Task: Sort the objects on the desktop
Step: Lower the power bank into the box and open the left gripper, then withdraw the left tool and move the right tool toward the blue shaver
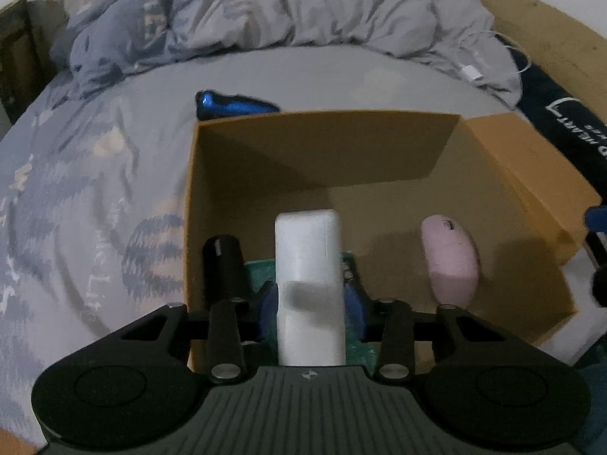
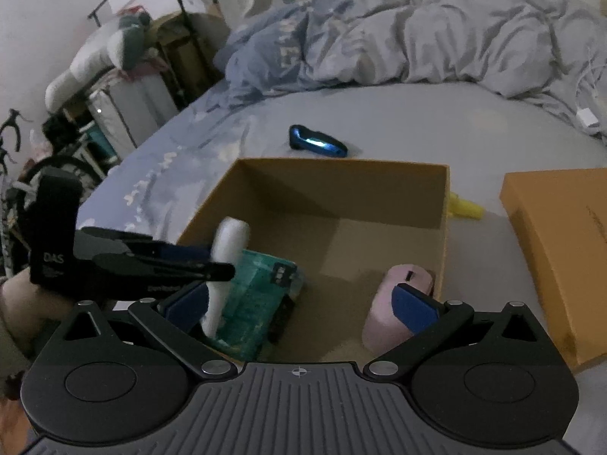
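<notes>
**A:** Risks, biggest thing first. Open cardboard box sits mid-frame on the bed. It's on soft bedding, so I'd guess any push on a wall tips or slides it. Orange lid lies apart from it at the right edge of the right wrist view, out of the way.

**B:** Contents?

**A:** Teal packet at lower left of the box floor, pink mouse at lower right. White block is clamped in the left gripper, directly above the packet. Release from here and it likely lands on the packet and rolls off; can't tell how high it is above it.

**B:** Left pose?

**A:** Pitched steeply down into the near-left corner of the box, jaws narrow and tight on the block. In the right wrist view it comes in from the left edge, block standing roughly upright.

**B:** Right?

**A:** Right gripper spread wide, nothing between the pads. Angled down over the near edge of the box; one blue pad overlaps the mouse in frame, contact unclear. Could nudge it if lowered.

**B:** Left outside?

**A:** Blue object beyond the far wall, upper centre. Small yellow piece just right of the box. Black cylinder near the box's left wall; inside or outside, can't tell.
</notes>
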A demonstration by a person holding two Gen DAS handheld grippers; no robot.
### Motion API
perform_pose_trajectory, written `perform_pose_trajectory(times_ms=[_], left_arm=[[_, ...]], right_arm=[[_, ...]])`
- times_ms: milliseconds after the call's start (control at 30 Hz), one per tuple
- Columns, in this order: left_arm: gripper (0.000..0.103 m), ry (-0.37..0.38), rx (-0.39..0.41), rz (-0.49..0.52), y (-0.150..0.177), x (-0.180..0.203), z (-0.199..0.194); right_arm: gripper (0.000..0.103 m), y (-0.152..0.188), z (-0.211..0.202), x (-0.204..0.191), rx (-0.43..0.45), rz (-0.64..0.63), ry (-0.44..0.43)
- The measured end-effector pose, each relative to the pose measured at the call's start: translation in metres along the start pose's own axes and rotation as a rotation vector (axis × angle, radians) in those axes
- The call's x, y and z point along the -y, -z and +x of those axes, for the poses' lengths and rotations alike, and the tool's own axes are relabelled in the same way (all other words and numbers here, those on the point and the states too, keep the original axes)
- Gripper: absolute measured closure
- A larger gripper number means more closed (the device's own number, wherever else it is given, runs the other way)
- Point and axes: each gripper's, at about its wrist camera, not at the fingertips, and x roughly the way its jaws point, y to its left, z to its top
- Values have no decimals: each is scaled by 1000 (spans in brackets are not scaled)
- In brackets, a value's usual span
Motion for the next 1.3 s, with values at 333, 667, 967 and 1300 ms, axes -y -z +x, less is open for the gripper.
perform_pose_trajectory(times_ms=[333, 667, 967, 1300], left_arm=[[62, -16, 1, -18, 1, -7, -3], [60, -10, 37, -1, -2, -9, -21], [52, 0, 99, 2, -3, -12, -47], [37, 74, 222, -34, 4, -29, -79]], right_arm=[[0, 0, 5, 1, -8, 4, 1], [0, 2, -3, -10, -4, -11, 11], [0, 3, -14, -21, 2, -29, 23], [0, 5, -32, -42, 53, -81, 49]])
